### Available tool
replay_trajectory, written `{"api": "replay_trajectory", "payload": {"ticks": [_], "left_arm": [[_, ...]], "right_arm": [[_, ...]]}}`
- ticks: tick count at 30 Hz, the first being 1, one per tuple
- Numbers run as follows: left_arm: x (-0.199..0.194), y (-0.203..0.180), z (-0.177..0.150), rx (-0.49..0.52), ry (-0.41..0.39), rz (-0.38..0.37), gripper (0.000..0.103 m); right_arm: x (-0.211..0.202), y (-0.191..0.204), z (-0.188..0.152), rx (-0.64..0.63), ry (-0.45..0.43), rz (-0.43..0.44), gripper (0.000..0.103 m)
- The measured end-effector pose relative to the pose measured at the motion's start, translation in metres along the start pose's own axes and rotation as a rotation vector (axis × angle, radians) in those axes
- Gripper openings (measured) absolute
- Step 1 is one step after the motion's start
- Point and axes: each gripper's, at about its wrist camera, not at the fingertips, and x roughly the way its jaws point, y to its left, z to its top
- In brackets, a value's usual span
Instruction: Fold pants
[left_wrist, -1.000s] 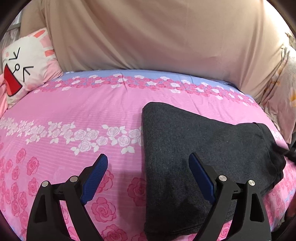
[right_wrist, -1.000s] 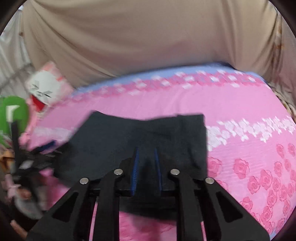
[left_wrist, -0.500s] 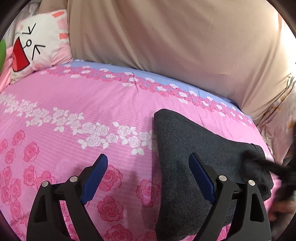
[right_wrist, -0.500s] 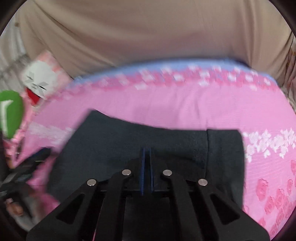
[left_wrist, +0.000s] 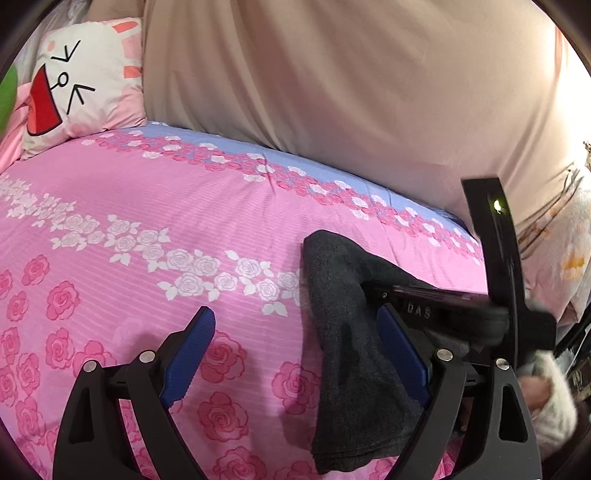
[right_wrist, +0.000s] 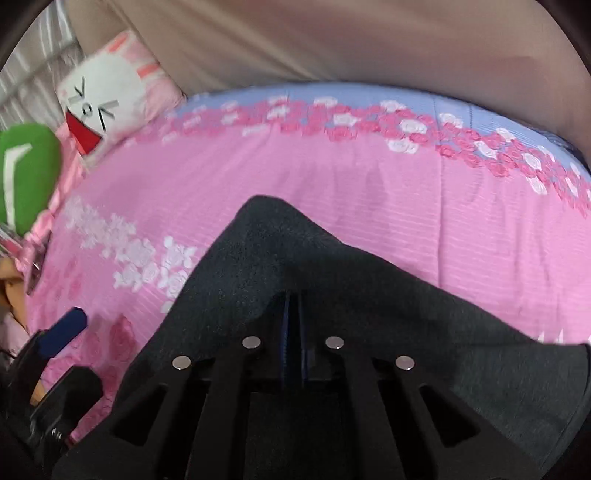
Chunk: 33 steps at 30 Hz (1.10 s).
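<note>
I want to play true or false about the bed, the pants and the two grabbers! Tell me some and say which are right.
1. The pants are dark grey. True.
2. The left gripper has its jaws shut tight. False: they stand wide open with nothing clamped between them.
3. The right gripper is shut on the pants. True: it pinches the cloth and lifts it into a peak.
4. The bed cover is plain green. False: it is pink with roses.
5. A pillow with a cartoon face sits at the far corner of the bed. True.
</note>
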Motion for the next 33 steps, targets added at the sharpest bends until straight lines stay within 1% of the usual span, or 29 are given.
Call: {"api": "replay_trajectory", "payload": {"ticks": [2,3,4,6,7,8,11,13,14,16,18,20,21,22,23,24,25,26,28,29,30,31,32,33], "left_arm": [[0.002,0.002,0.001,-0.012,0.015,-0.011,0.087],[0.004,0.003,0.002,-0.018,0.025,-0.014,0.087],[0.005,0.004,0.002,-0.021,0.031,-0.016,0.087],[0.008,0.004,0.003,-0.022,0.044,-0.016,0.087],[0.008,0.004,0.002,-0.023,0.048,-0.012,0.087],[0.009,0.004,0.002,-0.026,0.053,-0.009,0.087],[0.010,0.005,0.002,-0.031,0.058,-0.007,0.087],[0.011,0.005,0.002,-0.028,0.064,-0.003,0.087],[0.011,0.004,0.002,-0.025,0.067,0.001,0.087],[0.012,0.003,0.001,-0.019,0.069,0.005,0.087],[0.013,0.001,0.001,-0.010,0.074,0.011,0.087],[0.015,-0.001,0.001,0.002,0.080,0.023,0.087],[0.015,-0.003,0.001,0.008,0.081,0.029,0.087],[0.016,-0.005,0.001,0.019,0.082,0.035,0.087],[0.016,-0.006,0.000,0.025,0.082,0.039,0.087],[0.016,-0.008,0.000,0.035,0.082,0.048,0.087],[0.017,-0.009,0.000,0.041,0.083,0.057,0.087],[0.017,-0.011,-0.001,0.047,0.085,0.067,0.087],[0.018,-0.012,-0.001,0.057,0.088,0.084,0.087],[0.019,-0.013,-0.001,0.061,0.089,0.090,0.087],[0.019,-0.014,-0.002,0.065,0.089,0.096,0.087],[0.019,-0.015,-0.002,0.068,0.088,0.104,0.087],[0.019,-0.015,-0.002,0.071,0.088,0.112,0.087],[0.019,-0.016,-0.003,0.073,0.089,0.117,0.087]], "right_arm": [[-0.012,0.008,0.002,-0.007,-0.043,0.037,0.006],[-0.012,0.012,0.002,-0.021,-0.053,0.031,0.006],[-0.005,0.015,0.002,-0.034,-0.044,0.022,0.006],[0.024,0.016,0.000,-0.041,0.008,0.013,0.006],[0.026,0.017,0.000,-0.032,-0.005,0.013,0.006],[0.026,0.017,0.003,-0.022,-0.001,0.013,0.006],[-0.003,0.016,-0.001,-0.002,-0.077,0.029,0.008],[-0.030,0.003,-0.009,0.017,-0.114,-0.023,0.008],[-0.042,-0.010,-0.019,0.041,-0.141,-0.074,0.008],[-0.064,-0.027,-0.031,0.085,-0.165,-0.115,0.008],[-0.090,-0.052,-0.054,0.144,-0.193,-0.153,0.008],[-0.111,-0.073,-0.080,0.199,-0.204,-0.193,0.008],[-0.115,-0.088,-0.094,0.229,-0.193,-0.232,0.008],[-0.114,-0.103,-0.105,0.250,-0.168,-0.265,0.004],[-0.108,-0.115,-0.114,0.268,-0.146,-0.254,0.000],[-0.108,-0.123,-0.122,0.302,-0.166,-0.191,0.000],[-0.114,-0.123,-0.123,0.315,-0.173,-0.177,0.000],[-0.120,-0.119,-0.123,0.315,-0.182,-0.174,0.003],[-0.136,-0.106,-0.122,0.281,-0.233,-0.181,0.007],[-0.141,-0.103,-0.123,0.266,-0.242,-0.176,0.007],[-0.141,-0.104,-0.126,0.251,-0.233,-0.177,0.009],[-0.136,-0.107,-0.130,0.248,-0.215,-0.194,0.013],[-0.129,-0.114,-0.136,0.253,-0.190,-0.213,0.012],[-0.128,-0.120,-0.142,0.267,-0.206,-0.188,0.011]]}}
